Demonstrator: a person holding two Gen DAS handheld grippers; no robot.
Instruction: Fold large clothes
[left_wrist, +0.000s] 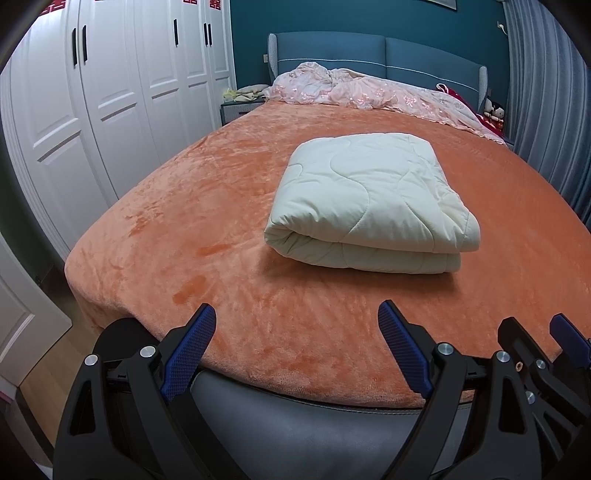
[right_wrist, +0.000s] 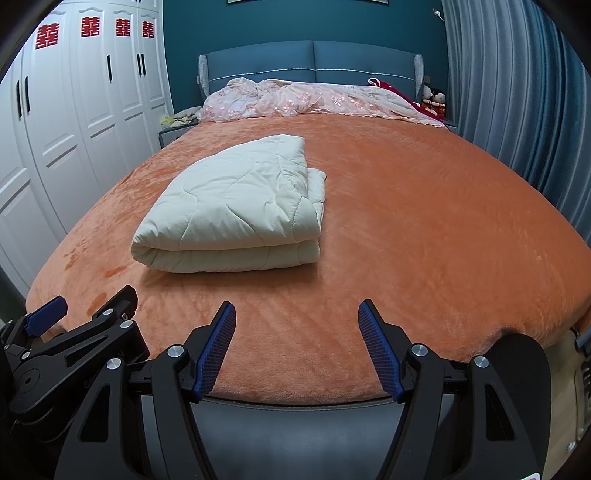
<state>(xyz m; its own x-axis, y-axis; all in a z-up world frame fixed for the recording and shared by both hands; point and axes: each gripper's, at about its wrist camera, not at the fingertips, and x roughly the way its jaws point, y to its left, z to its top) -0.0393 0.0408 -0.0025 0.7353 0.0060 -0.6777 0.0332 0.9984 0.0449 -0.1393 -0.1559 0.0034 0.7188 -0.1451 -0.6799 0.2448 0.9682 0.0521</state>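
Observation:
A cream quilted comforter (left_wrist: 373, 199) lies folded into a thick rectangular bundle on the orange plush bed cover (left_wrist: 221, 229); in the right wrist view the comforter (right_wrist: 236, 214) sits left of centre. My left gripper (left_wrist: 297, 314) hovers open over the foot edge of the bed, nothing between its blue pads, well short of the bundle. My right gripper (right_wrist: 297, 310) is open too, empty, at the same foot edge. Each gripper shows at the side of the other's view: the right gripper (left_wrist: 535, 343) and the left gripper (right_wrist: 74, 325).
A crumpled pink floral blanket (right_wrist: 295, 98) lies by the blue headboard (right_wrist: 310, 62). White wardrobe doors (left_wrist: 110, 92) line the left side, grey-blue curtains (right_wrist: 517, 110) the right. A dark padded footboard (right_wrist: 295, 424) runs below the grippers. Small dolls (right_wrist: 434, 98) sit on the right nightstand.

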